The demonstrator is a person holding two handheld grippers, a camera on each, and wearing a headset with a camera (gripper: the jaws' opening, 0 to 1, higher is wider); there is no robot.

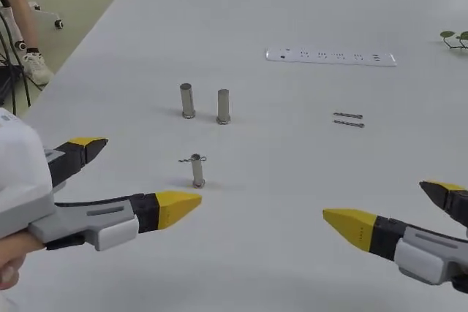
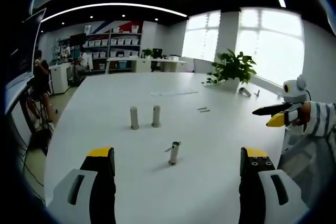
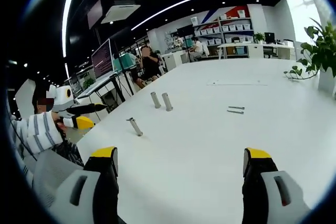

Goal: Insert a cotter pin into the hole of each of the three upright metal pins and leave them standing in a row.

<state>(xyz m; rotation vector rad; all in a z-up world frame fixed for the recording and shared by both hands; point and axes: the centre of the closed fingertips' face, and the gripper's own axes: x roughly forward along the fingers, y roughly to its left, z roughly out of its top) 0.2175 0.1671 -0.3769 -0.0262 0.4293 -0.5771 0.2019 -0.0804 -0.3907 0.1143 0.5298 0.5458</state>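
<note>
The nearest pin (image 1: pixel 197 171) already carries a cotter pin (image 1: pixel 192 158) through its hole; the rear left pin (image 1: pixel 187 100) and rear right pin (image 1: pixel 223 106) stand bare, side by side. Two loose cotter pins (image 1: pixel 348 115) lie well to the right on the surface (image 1: pixel 292 5). The left gripper (image 1: pixel 150 171) and right gripper (image 1: pixel 374 201) hover with fingers spread, empty. Best that the right pinch one loose pin by an end, leaving its length free to thread, while the left steadies a bare pin

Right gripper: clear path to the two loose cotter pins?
Probably yes. The right gripper is open, with bare table between it and the cotter pins; the upright pins stand well to their left.
</note>
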